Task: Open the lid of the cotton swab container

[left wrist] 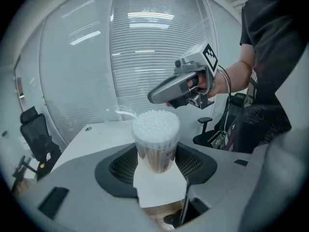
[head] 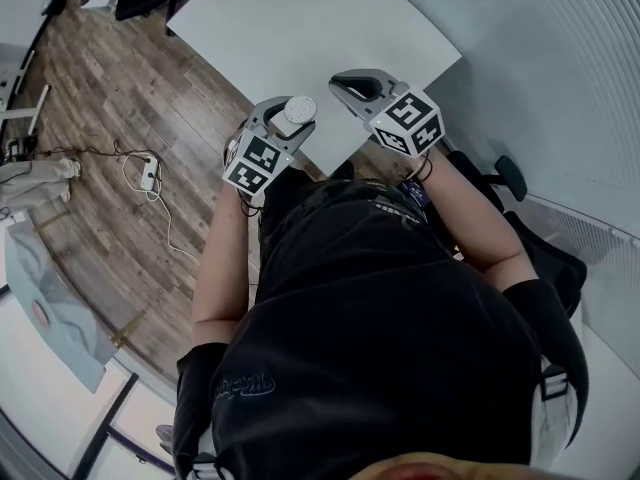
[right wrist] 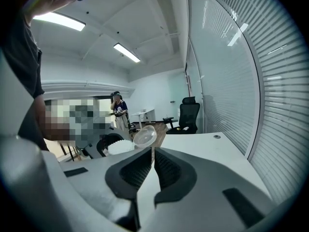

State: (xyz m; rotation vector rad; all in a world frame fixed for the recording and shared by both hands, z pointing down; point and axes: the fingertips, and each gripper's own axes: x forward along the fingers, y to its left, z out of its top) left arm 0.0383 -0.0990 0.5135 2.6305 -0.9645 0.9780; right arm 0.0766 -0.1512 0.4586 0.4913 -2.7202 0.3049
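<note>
Left gripper (left wrist: pixel 155 161) closed wide around cotton swab container (left wrist: pixel 155 139), swab heads bare, base hidden between pads; right gripper (right wrist: pixel 152 153) just beside container, jaws nearly together, pinching clear lid (right wrist: pixel 144 136) by its rim; lid off, tilted, barely visible against blinds; label partly covered.

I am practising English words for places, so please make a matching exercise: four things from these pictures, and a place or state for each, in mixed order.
1 cotton swab container
2 clear lid
3 table
4 black chair

a pinched at the tips of the right tool
b beside the glass wall
c white, in front of the person
d open, held in the left tool

Pairs: 1-d, 2-a, 3-c, 4-b
</note>
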